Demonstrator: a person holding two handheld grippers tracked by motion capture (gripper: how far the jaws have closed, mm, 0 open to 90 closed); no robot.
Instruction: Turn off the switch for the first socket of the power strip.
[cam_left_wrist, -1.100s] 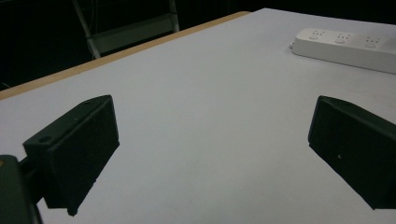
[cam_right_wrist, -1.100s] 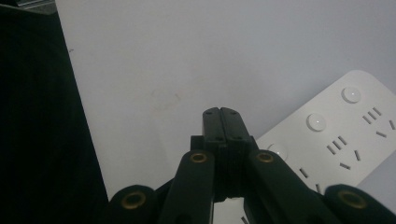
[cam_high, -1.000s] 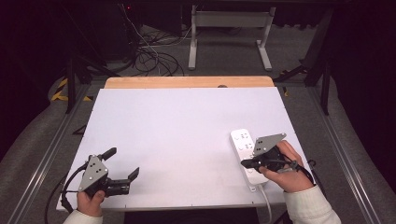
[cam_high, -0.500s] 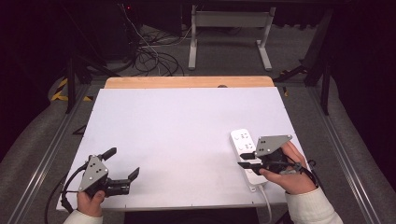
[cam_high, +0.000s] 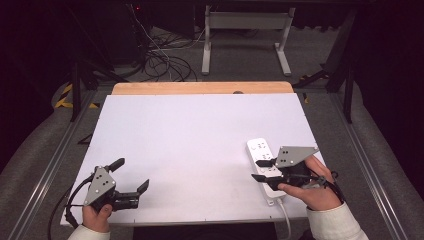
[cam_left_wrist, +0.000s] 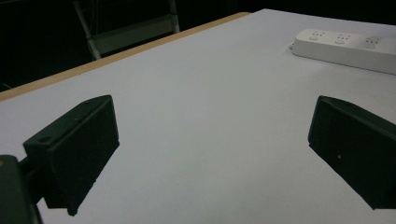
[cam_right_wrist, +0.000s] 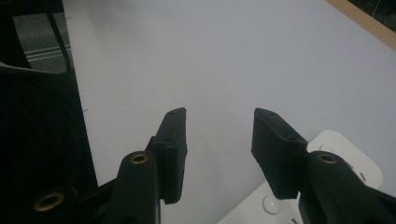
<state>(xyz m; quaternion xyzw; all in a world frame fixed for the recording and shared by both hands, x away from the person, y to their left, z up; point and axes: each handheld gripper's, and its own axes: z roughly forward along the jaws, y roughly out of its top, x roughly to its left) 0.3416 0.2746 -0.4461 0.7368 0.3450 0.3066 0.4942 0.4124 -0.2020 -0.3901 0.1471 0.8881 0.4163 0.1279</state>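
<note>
Strip (cam_high: 265, 167) lies just under the right gripper (cam_high: 261, 170), long axis crossing its part-open, empty jaws, which have just been opening; left gripper (cam_high: 131, 176), wide open and empty, sits well apart.

No writing, brand, number or label can be read anywhere here. The white power strip (cam_high: 265, 169) at the near right of the table carries only its socket holes and a round button – no printing that shows. The one sign-like marking is a patch of yellow-and-black hazard stripes (cam_high: 64, 96) on the floor to the far left of the table – a pattern, not words.
</note>
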